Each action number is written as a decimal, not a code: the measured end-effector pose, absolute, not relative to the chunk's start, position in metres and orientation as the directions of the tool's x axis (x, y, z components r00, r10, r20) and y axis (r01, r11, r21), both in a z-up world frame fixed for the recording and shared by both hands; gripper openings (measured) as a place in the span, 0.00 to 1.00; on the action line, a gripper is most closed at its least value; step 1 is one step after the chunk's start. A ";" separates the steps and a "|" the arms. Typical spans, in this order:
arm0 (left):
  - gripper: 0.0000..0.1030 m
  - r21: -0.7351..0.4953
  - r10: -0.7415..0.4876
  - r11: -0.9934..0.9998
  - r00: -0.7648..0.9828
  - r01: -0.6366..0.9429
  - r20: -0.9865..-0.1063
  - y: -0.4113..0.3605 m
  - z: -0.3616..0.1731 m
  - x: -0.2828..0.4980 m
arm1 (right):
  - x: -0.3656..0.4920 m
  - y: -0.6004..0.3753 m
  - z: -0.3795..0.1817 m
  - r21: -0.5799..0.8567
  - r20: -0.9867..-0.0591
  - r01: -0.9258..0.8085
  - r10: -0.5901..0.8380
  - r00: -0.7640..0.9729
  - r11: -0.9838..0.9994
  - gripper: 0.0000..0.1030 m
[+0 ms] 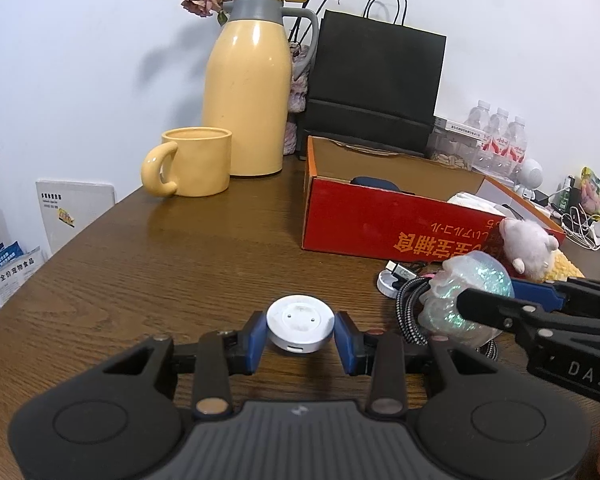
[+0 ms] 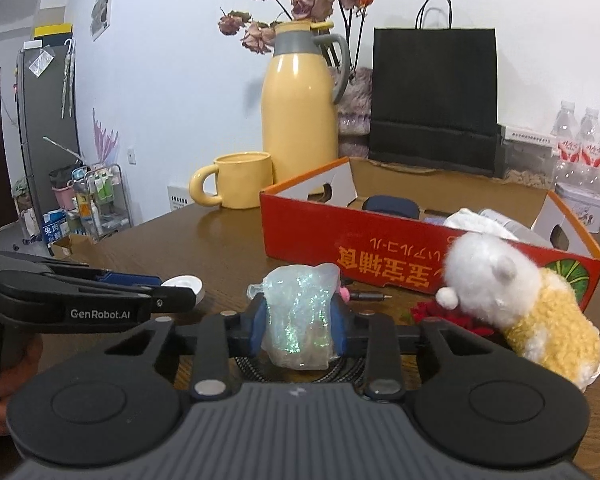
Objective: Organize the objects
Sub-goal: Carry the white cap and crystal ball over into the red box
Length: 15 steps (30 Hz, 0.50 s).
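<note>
My left gripper is shut on a round white puck, held just above the brown wooden table. In the right wrist view the same gripper reaches in from the left with the puck. My right gripper is shut on a translucent, iridescent soft toy, its blue pads pressing both sides. The left wrist view shows that toy and the right gripper to the right of the puck. An open red cardboard box with several items inside stands behind them.
A white and yellow plush leans against the box front. A braided cable and a small white cap lie under the toy. A yellow mug, yellow jug, black paper bag and water bottles line the back.
</note>
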<state>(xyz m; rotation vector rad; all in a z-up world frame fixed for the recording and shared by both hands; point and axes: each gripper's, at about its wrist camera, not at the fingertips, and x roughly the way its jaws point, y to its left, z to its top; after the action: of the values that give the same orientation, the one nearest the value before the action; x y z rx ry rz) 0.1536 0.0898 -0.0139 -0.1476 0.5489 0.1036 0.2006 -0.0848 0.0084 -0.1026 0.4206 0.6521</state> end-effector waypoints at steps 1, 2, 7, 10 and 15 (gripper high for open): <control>0.34 -0.113 0.058 0.984 0.848 -0.137 -0.527 0.090 -0.014 0.154 | 0.200 -0.085 0.009 0.034 -0.404 -0.607 0.566 0.718 0.794 0.30; 0.35 -0.113 0.058 0.984 0.848 -0.137 -0.527 0.090 -0.014 0.154 | 0.199 -0.085 0.010 0.030 -0.397 -0.606 0.566 0.722 0.795 0.30; 0.34 -0.113 0.070 0.982 0.850 -0.150 -0.522 0.090 -0.013 0.153 | 0.196 -0.088 0.014 0.032 -0.369 -0.601 0.568 0.736 0.799 0.29; 0.34 -0.100 0.081 0.983 0.853 -0.154 -0.516 0.088 -0.012 0.153 | 0.196 -0.090 0.016 0.037 -0.352 -0.600 0.572 0.741 0.799 0.29; 0.35 -0.107 0.079 0.983 0.866 -0.151 -0.494 0.085 -0.004 0.154 | 0.195 -0.095 0.025 0.043 -0.317 -0.594 0.575 0.755 0.803 0.29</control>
<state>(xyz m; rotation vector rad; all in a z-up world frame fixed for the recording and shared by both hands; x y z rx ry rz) 0.1542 0.0848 -0.0036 -0.1437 0.5102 0.1208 0.1954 -0.0950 0.0254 -0.0618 0.3250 0.6379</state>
